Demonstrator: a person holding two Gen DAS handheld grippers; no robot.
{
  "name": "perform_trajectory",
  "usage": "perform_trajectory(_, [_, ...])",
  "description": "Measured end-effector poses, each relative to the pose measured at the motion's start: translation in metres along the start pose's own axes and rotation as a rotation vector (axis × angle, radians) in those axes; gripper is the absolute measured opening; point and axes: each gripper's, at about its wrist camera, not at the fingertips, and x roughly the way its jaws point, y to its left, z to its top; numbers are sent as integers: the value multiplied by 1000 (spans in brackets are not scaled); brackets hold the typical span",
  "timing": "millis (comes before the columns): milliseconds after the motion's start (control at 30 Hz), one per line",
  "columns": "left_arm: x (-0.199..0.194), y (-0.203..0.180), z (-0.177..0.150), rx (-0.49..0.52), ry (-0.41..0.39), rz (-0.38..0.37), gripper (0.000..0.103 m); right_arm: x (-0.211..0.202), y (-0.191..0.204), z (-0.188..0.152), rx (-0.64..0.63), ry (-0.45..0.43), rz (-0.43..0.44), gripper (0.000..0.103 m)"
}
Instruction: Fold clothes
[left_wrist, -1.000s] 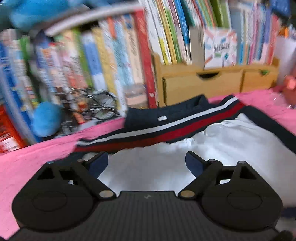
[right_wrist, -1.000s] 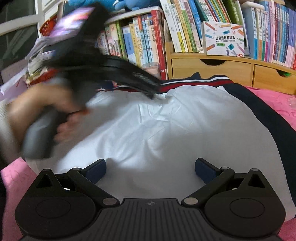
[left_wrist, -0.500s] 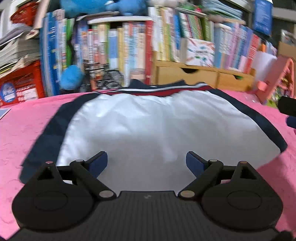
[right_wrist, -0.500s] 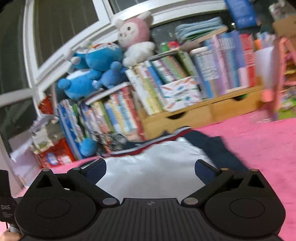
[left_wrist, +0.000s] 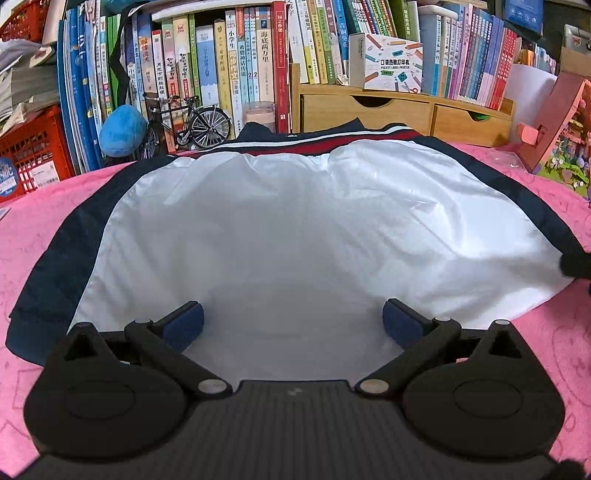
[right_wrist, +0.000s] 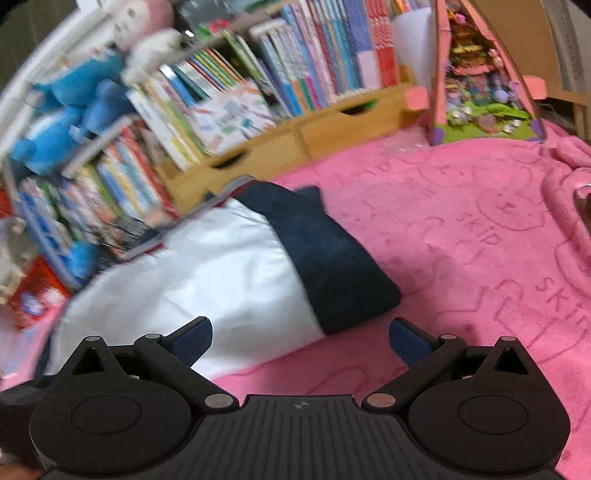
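Above the jacket (left_wrist: 295, 229), left gripper (left_wrist: 293, 319) and right gripper (right_wrist: 300, 338) gape wide, holding nothing.

Was a fuzzy pink blanket (left_wrist: 33, 229) covering the whole surface — embossed with bunnies and "SKIP" lettering. Had a white jacket (left_wrist: 295, 236) with navy sleeves spread flat on it, collar end toward the wooden drawer unit (left_wrist: 399, 110) — pink toy house (right_wrist: 487, 74) at the far right corner.
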Motion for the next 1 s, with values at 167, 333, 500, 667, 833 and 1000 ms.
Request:
perform_trajectory(167, [-1,0,0,-1,1,-3,103,6,6,-3,1,-4,-24,103])
perform_trajectory(333, [0,0,1,-2,1,-3,103,4,-3,-1,116,3,112,103])
perform_trajectory(500, [-1,0,1,-3,1,-5,103,12,-8,7,213,31,219,103])
perform_trajectory(667, [-1,1,2,-5,0,-6,103,31,-17,23,292,24,235,103])
perform_trajectory(833, [-1,1,2,-6,0,-7,103,52,-21,38,348,25,231,103])
perform_trajectory(1000, [-1,1,2,-6,0,-8,103,59,-14,48,325,71,177,81])
